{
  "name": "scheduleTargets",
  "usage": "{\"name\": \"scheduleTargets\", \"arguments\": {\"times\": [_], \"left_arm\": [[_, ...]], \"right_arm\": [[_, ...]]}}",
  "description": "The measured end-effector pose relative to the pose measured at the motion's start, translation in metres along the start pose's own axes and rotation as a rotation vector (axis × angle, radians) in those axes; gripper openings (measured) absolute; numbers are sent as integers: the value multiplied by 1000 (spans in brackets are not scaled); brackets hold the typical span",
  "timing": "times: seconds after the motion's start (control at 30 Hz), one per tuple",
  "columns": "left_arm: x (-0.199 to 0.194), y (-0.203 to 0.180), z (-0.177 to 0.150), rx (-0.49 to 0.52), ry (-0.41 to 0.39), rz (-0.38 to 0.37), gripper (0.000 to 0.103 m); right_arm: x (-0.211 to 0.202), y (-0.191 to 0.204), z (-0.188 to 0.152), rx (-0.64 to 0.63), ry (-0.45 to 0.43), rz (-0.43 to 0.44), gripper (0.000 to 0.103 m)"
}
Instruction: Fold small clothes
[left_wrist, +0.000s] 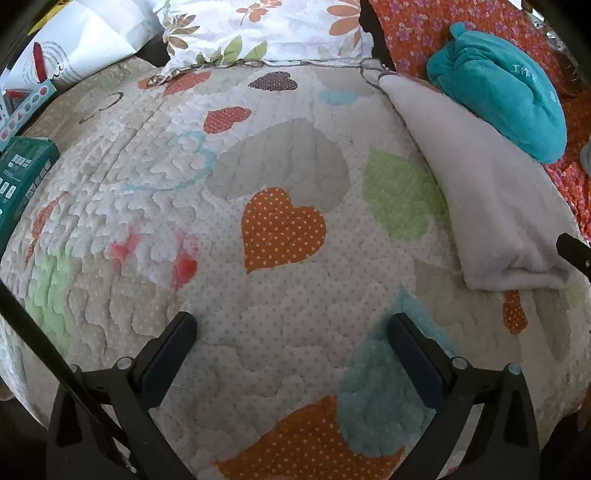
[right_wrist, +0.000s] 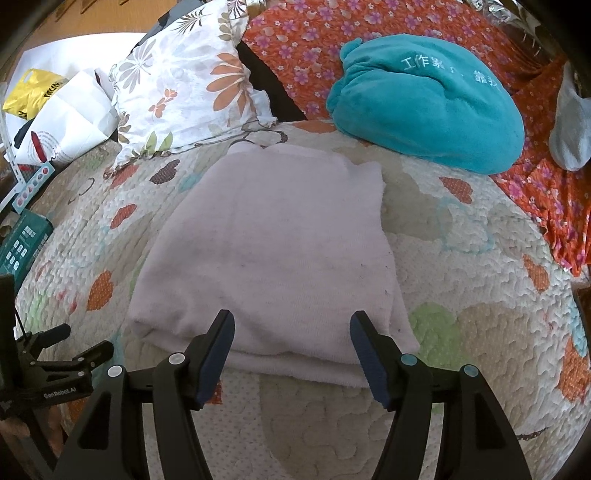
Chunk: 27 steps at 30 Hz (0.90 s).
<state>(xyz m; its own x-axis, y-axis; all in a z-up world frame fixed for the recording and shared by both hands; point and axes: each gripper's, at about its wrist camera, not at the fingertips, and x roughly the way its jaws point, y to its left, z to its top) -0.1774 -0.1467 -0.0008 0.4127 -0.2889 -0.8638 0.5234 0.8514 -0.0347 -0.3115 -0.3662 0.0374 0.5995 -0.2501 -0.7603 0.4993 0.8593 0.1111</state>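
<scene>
A pale pink folded garment (right_wrist: 273, 254) lies flat on the heart-patterned quilt (right_wrist: 461, 295). My right gripper (right_wrist: 291, 325) is open and empty, its fingertips just over the garment's near folded edge. In the left wrist view the same garment (left_wrist: 491, 206) lies at the right, apart from my left gripper (left_wrist: 291, 325), which is open and empty above bare quilt (left_wrist: 280, 229). The left gripper also shows at the left edge of the right wrist view (right_wrist: 62, 343).
A teal fleece bundle (right_wrist: 428, 99) lies behind the garment on an orange flowered sheet (right_wrist: 295, 44). A floral pillow (right_wrist: 184, 81) and white paper bags (right_wrist: 70, 114) sit at the back left. A green box (left_wrist: 22, 173) lies at the quilt's left edge. A grey sock (right_wrist: 572, 125) lies far right.
</scene>
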Motion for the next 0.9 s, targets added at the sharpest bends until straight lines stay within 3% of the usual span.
{"name": "scheduleTargets", "arguments": {"times": [0.33,0.9], "left_arm": [[-34,-6,8,-11,-103,-13,103],[-35,-9,9,-17,-75,-56,103]], "right_arm": [[-10,0,1,-7,-27,-24,71],[-7,7,-2,-46,-19,-43,73]]}}
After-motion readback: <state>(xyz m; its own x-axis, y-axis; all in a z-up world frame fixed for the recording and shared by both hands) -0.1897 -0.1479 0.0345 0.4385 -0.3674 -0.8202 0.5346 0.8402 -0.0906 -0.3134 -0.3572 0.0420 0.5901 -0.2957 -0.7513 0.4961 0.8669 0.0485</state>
